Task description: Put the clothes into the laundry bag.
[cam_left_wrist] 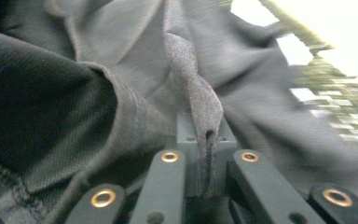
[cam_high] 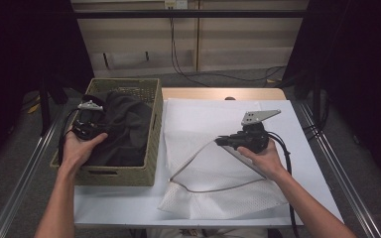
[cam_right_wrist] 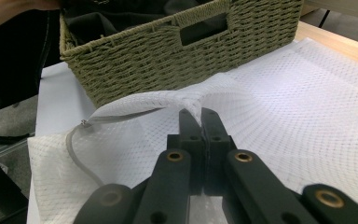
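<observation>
A dark grey garment lies bunched in a woven basket at the table's left. My left gripper sits over the basket's left side, shut on a pinched fold of that garment; the fold runs up between its jaws. A white mesh laundry bag with a grey zipper edge lies on the white table cover. My right gripper is shut on the bag's raised rim, holding its mouth open toward the basket.
The table carries a white sheet, with a wooden strip along the back. Metal rails run down both sides. Cables cross the floor behind. The right gripper's cable trails along the forearm.
</observation>
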The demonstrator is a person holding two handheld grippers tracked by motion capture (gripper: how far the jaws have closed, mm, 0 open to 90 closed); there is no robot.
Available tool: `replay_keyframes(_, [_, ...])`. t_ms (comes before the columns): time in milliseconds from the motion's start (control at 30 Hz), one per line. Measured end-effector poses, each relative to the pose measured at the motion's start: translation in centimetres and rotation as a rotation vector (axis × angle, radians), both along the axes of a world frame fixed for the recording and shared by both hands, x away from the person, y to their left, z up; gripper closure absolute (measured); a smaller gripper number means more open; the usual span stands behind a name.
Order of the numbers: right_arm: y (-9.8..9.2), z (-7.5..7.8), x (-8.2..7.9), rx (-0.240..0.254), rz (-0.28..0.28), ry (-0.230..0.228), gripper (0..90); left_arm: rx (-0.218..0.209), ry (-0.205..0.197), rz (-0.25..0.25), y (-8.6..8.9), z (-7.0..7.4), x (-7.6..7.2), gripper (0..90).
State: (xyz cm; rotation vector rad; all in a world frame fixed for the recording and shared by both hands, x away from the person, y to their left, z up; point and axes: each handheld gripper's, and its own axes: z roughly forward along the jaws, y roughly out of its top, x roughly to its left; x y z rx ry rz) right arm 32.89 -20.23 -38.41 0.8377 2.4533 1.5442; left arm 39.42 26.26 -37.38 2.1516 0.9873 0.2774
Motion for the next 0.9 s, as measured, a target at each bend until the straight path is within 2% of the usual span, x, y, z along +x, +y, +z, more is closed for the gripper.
replay_keyframes(133, [0.0,0.0,0.0,-0.004,-0.001,0.001,89.7,0.052,-0.013,-0.066,-1.9,0.3,-0.9,84.5])
replay_keyframes(167, [0.1,0.0,0.0,-0.005,-0.001,0.001,89.7,0.067,-0.001,-0.068,-2.1,0.0,-0.8,79.3])
replay_keyframes(233, [0.1,0.0,0.0,-0.004,0.0,-0.002,89.7,0.084,0.019,-0.063,-2.4,-0.5,-0.6,62.2])
replay_keyframes(367, [0.0,0.0,0.0,-0.003,-0.002,0.0,89.7,0.124,0.0,-0.032,-2.6,-0.5,-0.5,29.7])
replay_keyframes(400, [-0.1,0.0,0.0,-0.002,-0.001,-0.001,89.7,0.106,-0.005,-0.016,-2.5,-0.5,-0.6,25.4])
replay_keyframes(500, [-0.1,0.0,0.0,-0.001,-0.004,0.002,89.7,0.109,-0.038,0.015,-2.3,-0.1,-0.7,14.5])
replay_keyframes(533, [-0.1,0.0,0.0,-0.005,-0.004,-0.001,89.6,0.11,-0.053,0.023,-2.3,0.0,-0.8,12.5])
replay_keyframes(600, [0.0,0.0,0.0,-0.004,-0.004,-0.001,89.7,0.097,-0.055,0.021,-2.5,0.0,-0.8,7.9])
replay_keyframes(667, [0.1,0.0,0.0,-0.008,-0.001,0.0,89.6,0.122,-0.055,0.017,-2.9,-0.3,-0.7,5.3])
replay_keyframes(733, [0.2,-0.1,0.0,-0.011,0.0,0.003,89.6,0.141,-0.035,0.002,-3.2,-0.6,-0.3,4.3])
replay_keyframes(800, [0.2,-0.2,0.0,-0.018,0.0,0.006,89.6,0.153,-0.044,0.024,-3.9,-1.4,0.0,5.8])
replay_keyframes(900, [0.4,-0.2,0.0,-0.035,0.001,-0.003,89.5,0.239,-0.005,0.017,-4.7,-2.2,0.9,3.5])
